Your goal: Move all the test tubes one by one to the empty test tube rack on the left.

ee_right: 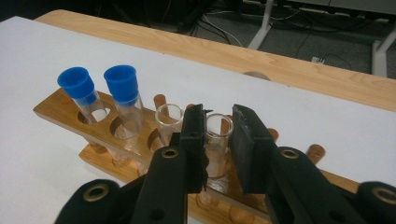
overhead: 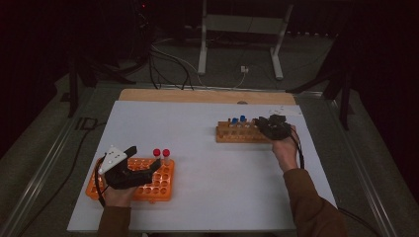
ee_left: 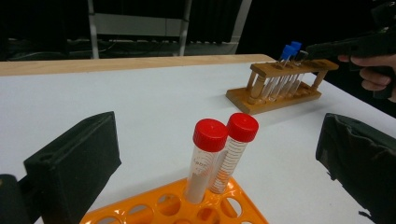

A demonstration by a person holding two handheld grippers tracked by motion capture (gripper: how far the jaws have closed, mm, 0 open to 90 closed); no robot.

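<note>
Right tongs (ee_right: 218, 140) are at the wooden rack (ee_right: 60, 109), jaws either side of an uncapped glass tube (ee_right: 218, 128) that stands upright in its hole. We see the left pad at or touching the tube wall and a sliver of gap on the right pad, so closing around it; we can't tell if it's fully clamped.

In the same rack, next hole to the left in the right gripper view, stands another open tube (ee_right: 168, 114), then two tubes with blue caps (ee_right: 122, 83). The rack sits on the white tabletop (overhead: 197, 128), far right area in the high view, near the wooden strip at the back edge.

Left tongs (overhead: 143, 160) hang over the orange rack (overhead: 158, 190) at the near left of the tabletop, jaws wide apart, holding nothing. In the left gripper view, two red-capped tubes (ee_left: 211, 135) stand side by side in the orange rack between the spread jaws, caps touching or nearly so, neither one in contact with the pads.

The two racks are well apart. Right hand (overhead: 285, 150) comes in from the lower right, left hand (overhead: 118, 196) from the bottom edge.
</note>
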